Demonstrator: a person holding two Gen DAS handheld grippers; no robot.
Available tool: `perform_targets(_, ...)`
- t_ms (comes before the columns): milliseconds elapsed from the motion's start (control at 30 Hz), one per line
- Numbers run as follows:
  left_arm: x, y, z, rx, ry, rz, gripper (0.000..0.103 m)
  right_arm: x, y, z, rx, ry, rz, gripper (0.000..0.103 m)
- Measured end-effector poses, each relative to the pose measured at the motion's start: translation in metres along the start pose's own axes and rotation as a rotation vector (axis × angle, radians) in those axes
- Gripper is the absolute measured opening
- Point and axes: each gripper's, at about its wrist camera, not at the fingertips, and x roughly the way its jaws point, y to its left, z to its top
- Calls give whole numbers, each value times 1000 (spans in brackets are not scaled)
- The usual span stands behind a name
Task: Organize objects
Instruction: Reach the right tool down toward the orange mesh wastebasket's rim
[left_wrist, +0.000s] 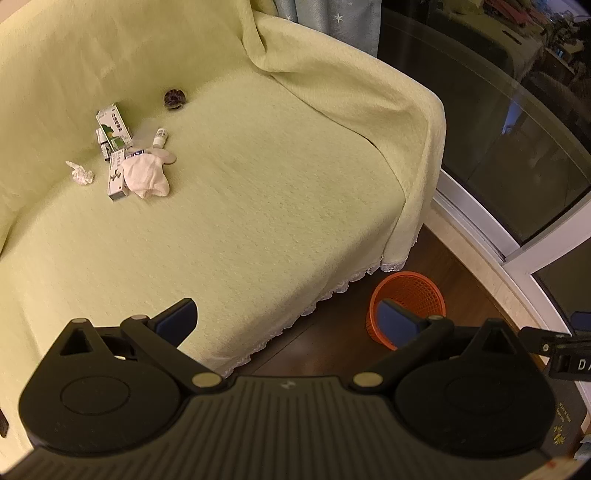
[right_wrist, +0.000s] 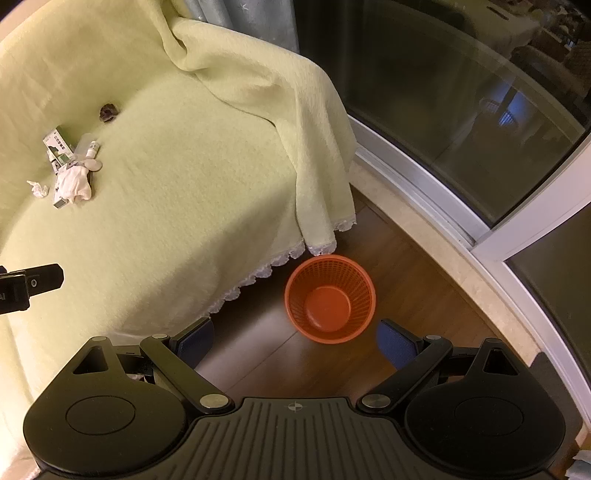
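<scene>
Two grippers are held above the scene, tilted steeply downward, and nothing is held by either. The left gripper (left_wrist: 288, 321) is spread wide, with bare cover and floor seen between its blue pads (left_wrist: 177, 321). The right gripper (right_wrist: 295, 341) is likewise spread wide, and only wooden floor (right_wrist: 406, 266) is framed by its fingers.

An orange basket (right_wrist: 364, 295) is taken as the landmark. It stands upright on the floor, just beyond the right gripper's gap and a little toward its right finger; its inside is seen as bare orange bottom. In the left wrist view the basket is partly hidden behind the left gripper's right pad. Just beside the basket, the lace-edged hem of a pale green cover (left_wrist: 258, 221) is draped over a sofa.

The things to be organized are gathered in one cluster on the cover, well apart from the basket and from all four fingers, near the sofa's back. A white sock (left_wrist: 146, 177) is laid across a white medicine box (left_wrist: 116, 181). A second box with green print (left_wrist: 114, 123) lies farther from the basket, with a small white bottle (left_wrist: 160, 137) beside it. A crumpled tissue (left_wrist: 79, 173) rests just beside the cluster on the side away from the basket. A dark round object (left_wrist: 174, 99) lies apart from the cluster, nearer the sofa's back; what it is cannot be told.
</scene>
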Motion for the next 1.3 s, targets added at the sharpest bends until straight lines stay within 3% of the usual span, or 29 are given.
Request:
perform_targets(200, 16, -11, -21, -41, -7, 20, 102, 35, -24, -16, -73, 15, 20, 93)
perform_targets(433, 68, -28, -67, -127, 6, 55, 102, 120, -59, -52, -261, 40, 34, 92)
perform_targets(500, 88, -33, -83, -159, 2, 56, 102, 144, -66, -61, -309, 46, 51, 86)
perform_targets(900, 219, -57, -150, -227, 58, 36, 102, 292, -91, -112, -716, 13, 142, 73)
perform_targets(1233, 292, -59, -178, -243, 93, 36, 102, 371, -102, -130, -891, 25, 152, 66)
perform_targets(1300, 304, -58, -182, -249, 95, 35, 102, 386, -102, -140, -962, 24, 154, 60)
